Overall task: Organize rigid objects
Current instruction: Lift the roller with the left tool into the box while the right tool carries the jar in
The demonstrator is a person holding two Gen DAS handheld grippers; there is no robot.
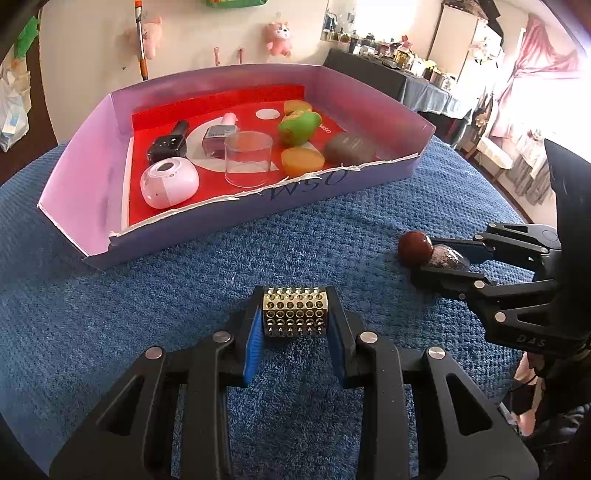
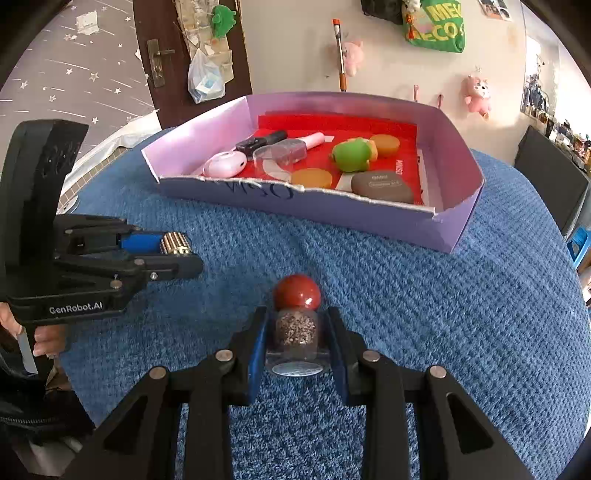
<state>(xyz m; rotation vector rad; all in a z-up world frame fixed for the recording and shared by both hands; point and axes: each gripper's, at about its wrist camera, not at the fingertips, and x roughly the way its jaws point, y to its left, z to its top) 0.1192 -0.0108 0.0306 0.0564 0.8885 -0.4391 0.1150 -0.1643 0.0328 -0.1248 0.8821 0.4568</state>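
Left gripper (image 1: 295, 317) pinches one studded gold cylinder (image 1: 294, 311); right gripper (image 2: 297, 334) pinches one red-capped glitter bottle (image 2: 296, 321) — both just above the blue-towelled surface (image 1: 147, 295), probably ready for transfer. The purple box (image 1: 77, 192) beyond holds nine items — including two orange discs (image 1: 302, 160) — apparently the collection point.

A lived-in room of a home. Pink plush toys (image 2: 477, 96) hang on the cream wall at the upper right of the right wrist view, beside a green bag (image 2: 436, 26). A dark wooden door (image 2: 166, 55) with a metal handle stands upper left, next to star-patterned wallpaper (image 2: 74, 74). Pink curtains (image 1: 543, 70) frame a bright window, upper right in the left wrist view, near a cluttered side table (image 1: 399, 66).
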